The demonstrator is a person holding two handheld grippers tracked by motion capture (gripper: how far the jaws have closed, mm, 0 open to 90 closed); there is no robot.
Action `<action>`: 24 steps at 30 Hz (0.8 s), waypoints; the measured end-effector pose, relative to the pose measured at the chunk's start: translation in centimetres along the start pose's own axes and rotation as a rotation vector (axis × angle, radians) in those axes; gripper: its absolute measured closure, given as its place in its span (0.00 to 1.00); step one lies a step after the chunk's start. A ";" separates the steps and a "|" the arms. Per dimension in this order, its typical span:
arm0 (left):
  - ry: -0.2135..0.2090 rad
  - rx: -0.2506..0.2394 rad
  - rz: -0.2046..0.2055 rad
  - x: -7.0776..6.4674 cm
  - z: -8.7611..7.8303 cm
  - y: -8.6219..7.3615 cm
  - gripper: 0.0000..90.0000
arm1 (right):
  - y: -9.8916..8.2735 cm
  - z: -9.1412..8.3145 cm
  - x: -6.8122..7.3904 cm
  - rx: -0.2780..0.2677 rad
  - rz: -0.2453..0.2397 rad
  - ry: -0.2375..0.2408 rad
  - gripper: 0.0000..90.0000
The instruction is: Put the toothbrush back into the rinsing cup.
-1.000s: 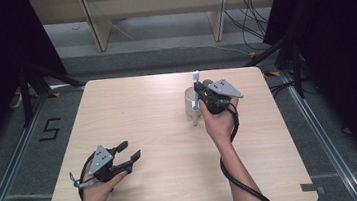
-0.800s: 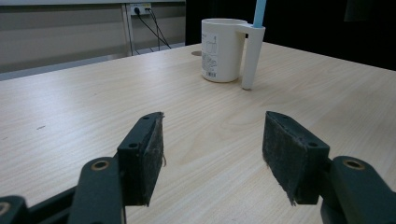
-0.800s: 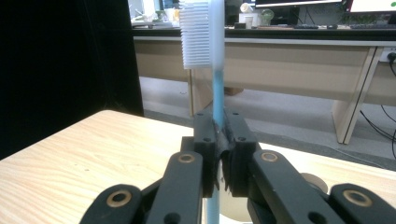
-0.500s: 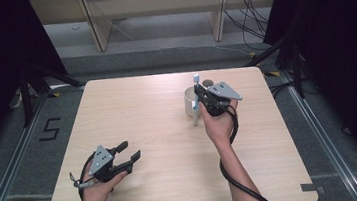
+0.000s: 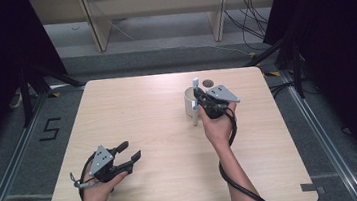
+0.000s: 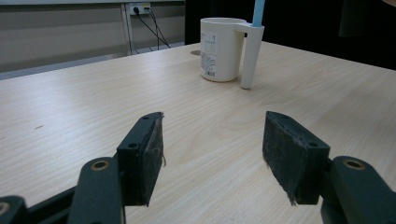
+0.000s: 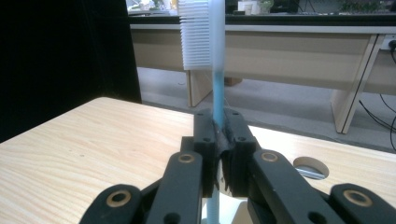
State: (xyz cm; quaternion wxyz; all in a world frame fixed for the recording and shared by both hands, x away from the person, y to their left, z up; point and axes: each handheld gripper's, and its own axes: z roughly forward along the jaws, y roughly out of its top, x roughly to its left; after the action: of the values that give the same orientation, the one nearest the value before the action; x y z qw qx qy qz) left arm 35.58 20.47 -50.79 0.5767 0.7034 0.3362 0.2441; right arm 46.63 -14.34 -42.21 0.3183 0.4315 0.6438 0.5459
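Note:
A white mug [image 5: 190,103] [image 6: 219,49] stands on the wooden table [image 5: 169,131], right of centre toward the back, its handle facing the person. My right gripper [image 5: 200,97] [image 7: 218,135] hovers just above the mug, shut on a toothbrush [image 5: 195,85] [image 7: 215,56] with a blue neck and white bristles, held upright, head up. Its lower end hangs beside the mug's handle [image 6: 250,56]. Low over the table's front left, my left gripper [image 5: 128,153] [image 6: 212,154] is open, nothing between its pads.
A round cable hole [image 5: 208,83] [image 7: 310,168] lies in the table just behind the mug. Wooden benches [image 5: 156,2] stand on the floor beyond the table. Dark curtains flank both sides.
The right gripper with the toothbrush has shifted slightly left and toward the person, close over the mug. The left gripper has stayed still.

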 end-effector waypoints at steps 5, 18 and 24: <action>-0.001 0.000 -0.001 0.0 0.0 0.0 0.42 | -0.3 0.1 0.0 0.012 -0.003 0.000 0.95; -0.002 0.001 -0.001 -0.1 0.1 -0.1 0.42 | -1.5 0.6 -0.2 0.042 -0.016 0.003 0.95; -0.013 -0.015 -0.004 -0.1 0.3 -0.1 0.42 | -1.9 0.7 -0.1 0.062 -0.002 -0.001 0.95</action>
State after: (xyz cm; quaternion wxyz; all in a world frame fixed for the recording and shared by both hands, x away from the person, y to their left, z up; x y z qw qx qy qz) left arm 35.68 20.23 -50.99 0.5845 0.7000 0.3323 0.2407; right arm 46.92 -14.20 -44.27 0.3055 0.4410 0.6607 0.5250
